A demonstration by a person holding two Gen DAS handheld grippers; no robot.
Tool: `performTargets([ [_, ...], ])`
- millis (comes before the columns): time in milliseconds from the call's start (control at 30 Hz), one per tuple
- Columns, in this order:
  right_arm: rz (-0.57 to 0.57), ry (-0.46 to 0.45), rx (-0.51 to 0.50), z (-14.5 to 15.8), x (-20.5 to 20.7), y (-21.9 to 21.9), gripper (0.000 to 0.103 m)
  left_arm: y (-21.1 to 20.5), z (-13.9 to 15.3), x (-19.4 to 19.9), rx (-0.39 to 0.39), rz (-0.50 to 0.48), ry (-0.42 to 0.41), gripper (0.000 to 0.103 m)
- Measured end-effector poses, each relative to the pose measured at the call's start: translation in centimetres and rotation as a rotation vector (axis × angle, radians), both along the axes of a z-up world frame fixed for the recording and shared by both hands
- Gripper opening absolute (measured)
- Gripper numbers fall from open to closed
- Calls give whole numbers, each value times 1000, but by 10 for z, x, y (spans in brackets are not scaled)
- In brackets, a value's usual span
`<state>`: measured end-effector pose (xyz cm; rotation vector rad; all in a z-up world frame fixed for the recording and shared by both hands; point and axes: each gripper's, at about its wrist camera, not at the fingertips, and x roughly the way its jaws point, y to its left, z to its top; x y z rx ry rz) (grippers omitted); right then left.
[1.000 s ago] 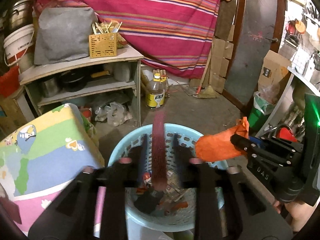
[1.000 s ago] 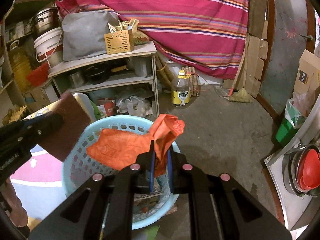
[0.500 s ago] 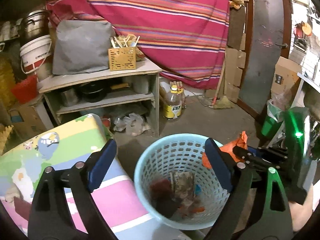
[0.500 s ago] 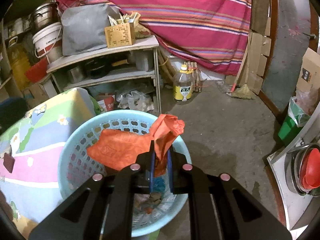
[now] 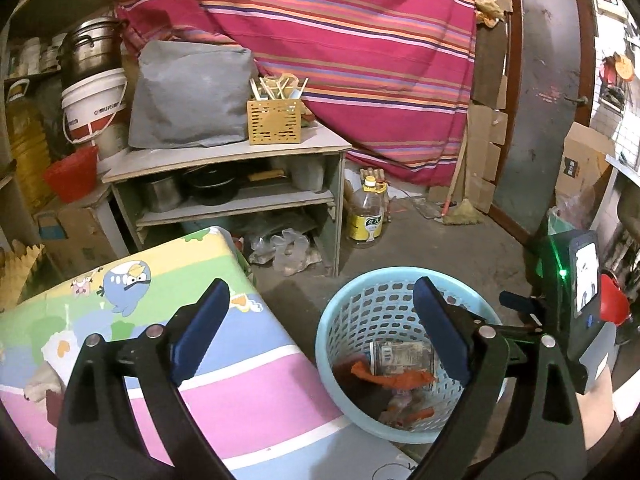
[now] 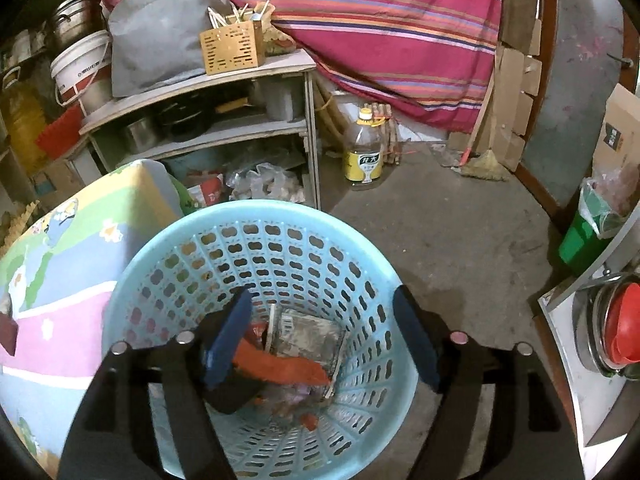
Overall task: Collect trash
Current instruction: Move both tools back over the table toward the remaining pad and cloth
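A light blue plastic basket (image 5: 340, 320) stands on the floor beside a colourful mat-covered table (image 5: 240, 380). It holds trash: an orange wrapper (image 5: 396, 379), a silver packet (image 5: 400, 354) and a dark red piece. My left gripper (image 5: 320, 332) is open and empty above the table's edge and the basket. My right gripper (image 6: 326, 336) is open and empty right over the basket (image 6: 256, 216), with the orange wrapper (image 6: 280, 366) and silver packet (image 6: 308, 336) lying below it. The right gripper's body shows at the right of the left wrist view.
A wooden shelf unit (image 5: 224, 156) with pots, a yellow utensil box (image 5: 274, 122) and a grey bag stands behind. An oil bottle (image 5: 366, 216) and a broom (image 5: 460, 212) are on the concrete floor. A green bin (image 6: 584, 236) and a counter with a pot are at right.
My left gripper opened and dropped the dark red piece into the basket, then drew back. My right gripper opened and the orange wrapper fell into the basket.
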<state>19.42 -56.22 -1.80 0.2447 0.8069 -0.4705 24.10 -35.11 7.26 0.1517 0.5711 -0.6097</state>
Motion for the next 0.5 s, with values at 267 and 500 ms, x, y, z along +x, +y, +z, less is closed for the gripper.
performTargets([
  [267, 4, -69, -51, 28, -10, 32, 89, 38, 5, -4, -16, 19, 2, 98],
  [500, 65, -154, -49, 45, -1, 103, 97, 129, -1, 4, -6, 125, -4, 98],
])
